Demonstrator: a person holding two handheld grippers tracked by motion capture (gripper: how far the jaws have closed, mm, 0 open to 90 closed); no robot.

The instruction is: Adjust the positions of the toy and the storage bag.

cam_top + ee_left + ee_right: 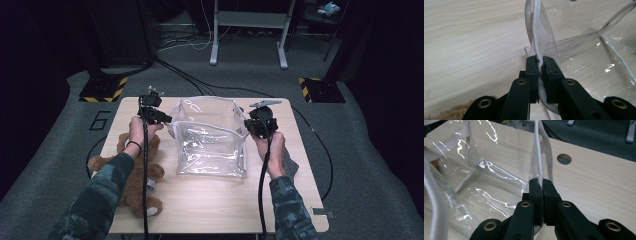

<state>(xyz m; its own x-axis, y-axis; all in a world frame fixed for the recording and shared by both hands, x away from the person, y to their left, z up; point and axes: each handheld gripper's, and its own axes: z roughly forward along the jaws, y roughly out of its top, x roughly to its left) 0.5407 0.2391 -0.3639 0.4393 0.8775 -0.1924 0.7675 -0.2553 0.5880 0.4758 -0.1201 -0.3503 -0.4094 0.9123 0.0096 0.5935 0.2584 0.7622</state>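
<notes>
A clear plastic bag [212, 140] with white trim stands open in the middle of the wooden table [210, 205]. My left gripper [168, 120] is at the bag's left edge. In the left gripper view, my left gripper [540, 60] is shut on the bag's white rim [536, 30], which runs up from between the jaws. My right gripper [246, 130] is at the bag's right edge. The right gripper view shows my right gripper [541, 182] shut on the white rim [538, 150] of that side. Both hold the bag's mouth spread apart.
A brown teddy bear [135, 175] lies on the table's front left, under my left forearm; its fur [454, 113] shows by the left jaws. A grey cloth [291, 165] lies by my right hand. The table has a round hole [564, 159] beyond the bag.
</notes>
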